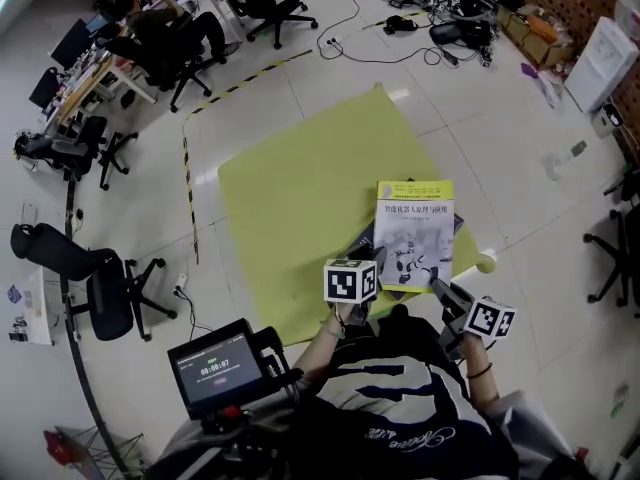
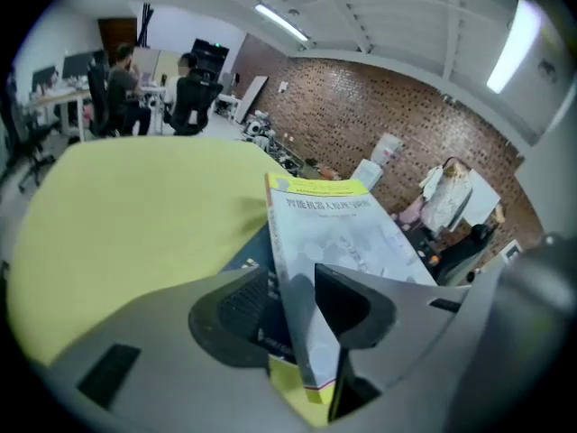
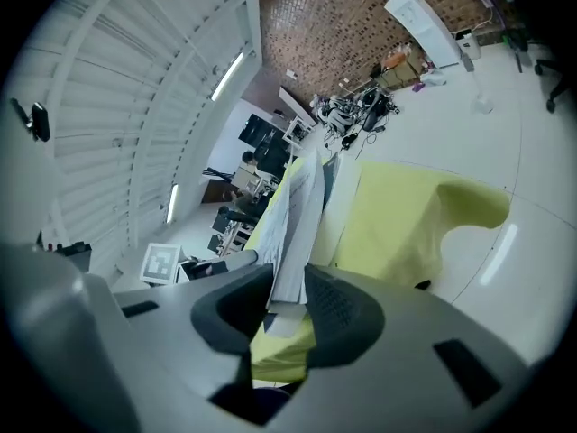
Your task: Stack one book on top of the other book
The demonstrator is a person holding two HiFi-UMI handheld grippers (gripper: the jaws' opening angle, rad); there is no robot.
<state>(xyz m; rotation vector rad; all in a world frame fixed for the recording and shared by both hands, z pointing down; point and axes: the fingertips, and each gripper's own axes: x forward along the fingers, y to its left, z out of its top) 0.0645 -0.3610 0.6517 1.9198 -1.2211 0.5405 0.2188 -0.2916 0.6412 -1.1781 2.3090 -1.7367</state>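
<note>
A book with a white and yellow cover (image 1: 413, 230) lies slanted on top of a dark book (image 1: 362, 244) at the near edge of the yellow-green covered table (image 1: 290, 198). My left gripper (image 1: 380, 292) is at its near left corner. In the left gripper view the gripper (image 2: 293, 318) stands open around the light book's (image 2: 338, 228) edge, with a gap at the left pad where the dark book (image 2: 255, 260) shows. My right gripper (image 1: 437, 288) is at the near right corner. In the right gripper view it (image 3: 287, 309) is shut on the light book's (image 3: 293, 233) edge, both pads touching.
The yellow-green cloth (image 3: 397, 224) hangs over the table's edge to a white tiled floor. Office chairs (image 1: 95, 278) and a desk with a seated person (image 1: 165, 33) stand at the left. Cables (image 1: 380, 38) and boxes lie at the far right. A small screen (image 1: 215, 368) hangs at my chest.
</note>
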